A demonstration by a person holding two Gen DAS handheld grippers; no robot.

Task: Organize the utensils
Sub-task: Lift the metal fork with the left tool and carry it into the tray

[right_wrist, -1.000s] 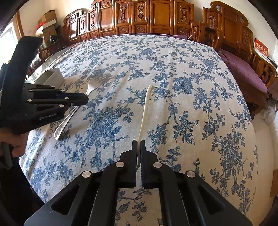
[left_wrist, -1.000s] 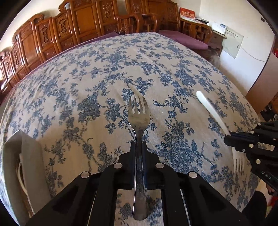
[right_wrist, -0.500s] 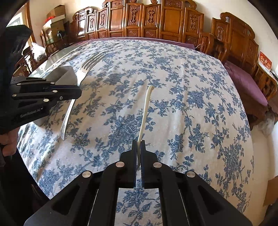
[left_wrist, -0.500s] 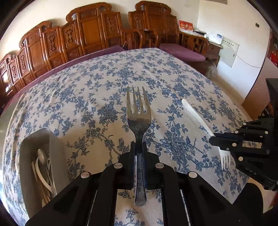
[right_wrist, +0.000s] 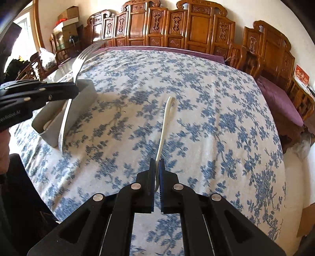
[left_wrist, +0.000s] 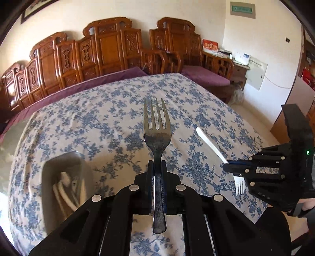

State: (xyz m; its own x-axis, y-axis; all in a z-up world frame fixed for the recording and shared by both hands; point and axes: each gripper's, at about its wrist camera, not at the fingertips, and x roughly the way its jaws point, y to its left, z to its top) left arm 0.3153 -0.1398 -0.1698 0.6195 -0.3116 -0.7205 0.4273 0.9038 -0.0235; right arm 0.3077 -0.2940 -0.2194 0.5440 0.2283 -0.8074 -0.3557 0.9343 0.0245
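Observation:
My left gripper [left_wrist: 157,163] is shut on the handle of a metal fork [left_wrist: 157,135], tines pointing away, held above the table. In the right wrist view that same left gripper [right_wrist: 75,90] and metal fork [right_wrist: 78,61] hang over a grey utensil holder [right_wrist: 77,110] at the left. My right gripper [right_wrist: 157,162] is shut on a white plastic fork [right_wrist: 166,116], handle end pointing away. From the left wrist view the right gripper [left_wrist: 226,167] shows at the right with the white fork [left_wrist: 211,145] through it, tines toward the table's near edge. The holder [left_wrist: 65,177] at lower left holds white utensils.
A blue-flowered tablecloth [right_wrist: 196,102] covers the table. Carved wooden chairs [left_wrist: 110,47] and a purple-cushioned bench [left_wrist: 204,75] line the far side. A person's hand [left_wrist: 309,204] grips the right gripper's handle. Boxes [right_wrist: 69,17] stand in the far left corner.
Both grippers have risen from the table with their forks. The left one has moved toward the holder, which now shows more fully at its lower left.

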